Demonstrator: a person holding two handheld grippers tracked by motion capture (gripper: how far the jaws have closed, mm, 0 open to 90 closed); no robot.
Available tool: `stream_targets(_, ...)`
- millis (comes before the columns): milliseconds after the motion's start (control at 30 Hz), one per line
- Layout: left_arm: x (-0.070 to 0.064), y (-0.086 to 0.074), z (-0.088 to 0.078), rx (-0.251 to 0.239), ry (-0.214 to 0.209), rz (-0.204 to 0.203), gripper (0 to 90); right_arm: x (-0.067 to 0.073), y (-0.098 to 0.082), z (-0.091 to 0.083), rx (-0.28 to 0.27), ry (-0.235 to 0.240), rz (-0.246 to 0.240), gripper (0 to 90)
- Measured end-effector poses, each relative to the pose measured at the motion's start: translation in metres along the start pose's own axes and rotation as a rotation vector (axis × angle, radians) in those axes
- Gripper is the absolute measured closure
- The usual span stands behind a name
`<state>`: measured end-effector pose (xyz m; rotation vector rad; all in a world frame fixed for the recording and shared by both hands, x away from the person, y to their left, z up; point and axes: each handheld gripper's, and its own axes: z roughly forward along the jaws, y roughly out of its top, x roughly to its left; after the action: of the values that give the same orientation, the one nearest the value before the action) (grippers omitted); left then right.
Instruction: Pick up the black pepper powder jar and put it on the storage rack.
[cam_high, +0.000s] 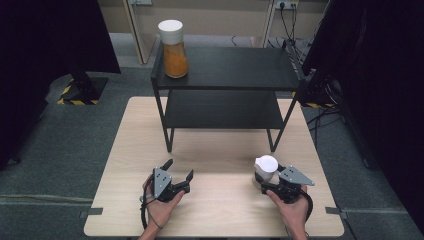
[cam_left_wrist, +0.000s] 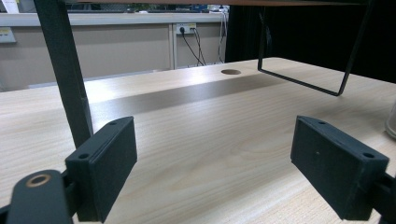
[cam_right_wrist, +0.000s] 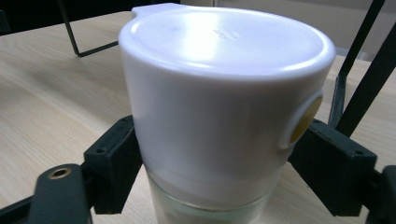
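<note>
Clearly the right gripper (cam_high: 267, 186) is pinching the white-lidded jar (cam_high: 265, 170) near the tabletop's front right edge, grasp in hand; next comes a steady upright lift.

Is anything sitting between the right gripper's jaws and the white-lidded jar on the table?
Nothing visible does. The right gripper already has the white-lidded jar between its two jaws, one on each side just below the lid; both appear to touch the jar's sides. The table around it is bare.
</note>
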<state>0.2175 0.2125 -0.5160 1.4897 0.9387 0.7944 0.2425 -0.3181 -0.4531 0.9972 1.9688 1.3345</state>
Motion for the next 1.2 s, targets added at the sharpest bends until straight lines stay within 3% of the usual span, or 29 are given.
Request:
stream_targets(233, 0.0, 0.0, 0.0, 0.0, 0.0, 0.003, 13.8, -0.002, 0.001, 0.002, 0.005, 0.02, -0.013, 29.9)
stream_targets(667, -0.001, 0.0, 0.0, 0.0, 0.002, 0.003, 13.8, 0.001, 0.007, 0.002, 0.018, 0.014, -0.022, 30.6)
stream_targets(1200, -0.001, 0.0, 0.0, -0.003, 0.005, 0.004, 13.8, 0.004, 0.025, -0.012, -0.063, 0.004, -0.023, 30.6)
